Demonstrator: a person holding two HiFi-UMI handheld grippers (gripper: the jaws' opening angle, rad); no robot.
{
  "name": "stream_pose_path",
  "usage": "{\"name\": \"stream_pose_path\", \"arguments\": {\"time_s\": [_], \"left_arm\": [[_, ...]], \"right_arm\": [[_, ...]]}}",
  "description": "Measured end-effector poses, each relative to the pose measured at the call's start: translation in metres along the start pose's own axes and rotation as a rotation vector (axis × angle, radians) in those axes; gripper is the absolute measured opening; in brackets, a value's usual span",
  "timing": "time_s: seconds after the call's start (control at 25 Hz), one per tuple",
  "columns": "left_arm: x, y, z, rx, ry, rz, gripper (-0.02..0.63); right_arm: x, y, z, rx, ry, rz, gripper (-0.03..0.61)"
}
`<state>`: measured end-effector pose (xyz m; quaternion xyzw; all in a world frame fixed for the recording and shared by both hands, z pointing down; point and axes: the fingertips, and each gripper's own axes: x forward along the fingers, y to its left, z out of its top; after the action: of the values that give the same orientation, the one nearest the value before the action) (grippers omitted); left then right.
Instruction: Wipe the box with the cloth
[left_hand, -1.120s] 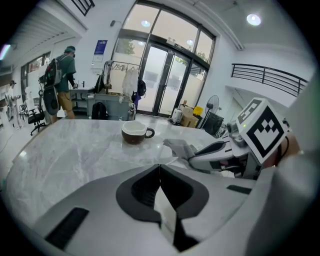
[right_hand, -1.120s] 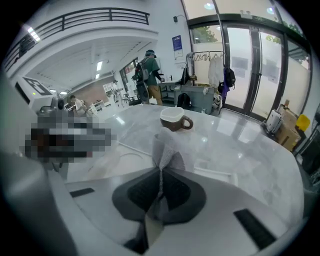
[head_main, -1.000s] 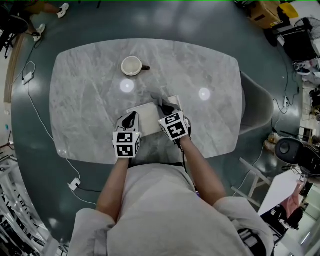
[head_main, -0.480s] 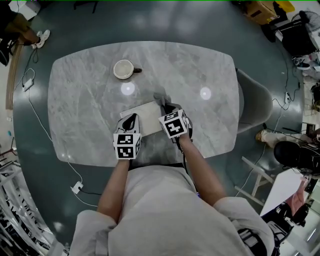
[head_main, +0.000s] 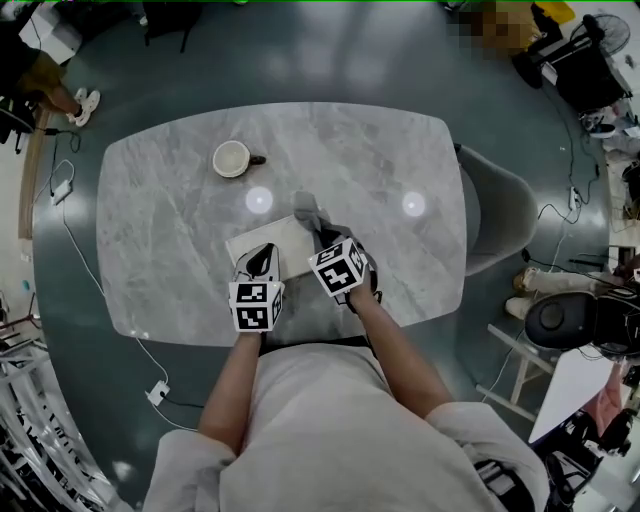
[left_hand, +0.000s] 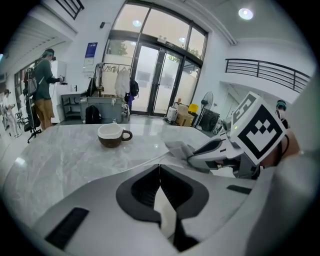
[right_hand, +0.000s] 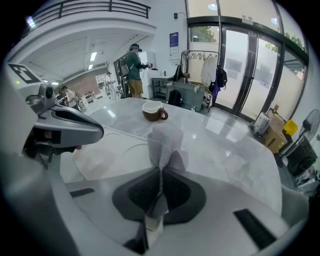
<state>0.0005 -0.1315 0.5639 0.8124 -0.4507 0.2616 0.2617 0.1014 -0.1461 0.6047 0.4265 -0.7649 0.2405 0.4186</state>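
Observation:
A flat white box (head_main: 266, 244) lies on the marble table (head_main: 150, 230) in front of the person. My left gripper (head_main: 262, 258) is at its near edge, jaws shut on a thin white edge of the box (left_hand: 164, 212). My right gripper (head_main: 325, 232) hangs over the box's right part, shut on a crumpled grey cloth (right_hand: 164, 145). The cloth (head_main: 305, 208) sticks out past the jaws, over the box (right_hand: 112, 150). From the left gripper view, the right gripper and the cloth (left_hand: 179, 148) show at the right.
A cup (head_main: 231, 158) with a dark outside stands on the far left part of the table. A grey chair (head_main: 495, 215) is at the table's right side. Cables (head_main: 75, 240) lie on the floor at the left. People stand far off in the room.
Both grippers have shifted a little to the left and away from the person across the table, taking the box and the cloth with them. Both stay shut.

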Motion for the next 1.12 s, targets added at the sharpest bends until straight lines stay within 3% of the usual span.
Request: {"name": "stream_pose_path", "arguments": {"time_s": [0.32,0.52,0.72,0.96,1.12], "left_arm": [[-0.012,-0.046,-0.012,-0.01,-0.002,0.052,0.023],[-0.033,-0.062,-0.025,0.005,-0.004,0.093,0.023],[-0.064,-0.065,-0.031,-0.009,-0.019,0.115,0.023],[-0.089,-0.073,-0.031,-0.025,-0.093,0.105,0.023],[-0.118,-0.072,-0.042,-0.039,-0.132,0.112,0.023]], "right_arm": [[-0.028,-0.001,-0.029,0.013,-0.061,0.077,0.034],[-0.054,0.003,-0.043,0.098,-0.181,0.166,0.034],[-0.082,0.025,-0.055,0.192,-0.252,0.225,0.034],[-0.104,0.055,-0.056,0.212,-0.32,0.265,0.034],[-0.126,0.087,-0.06,0.197,-0.394,0.238,0.034]]}}
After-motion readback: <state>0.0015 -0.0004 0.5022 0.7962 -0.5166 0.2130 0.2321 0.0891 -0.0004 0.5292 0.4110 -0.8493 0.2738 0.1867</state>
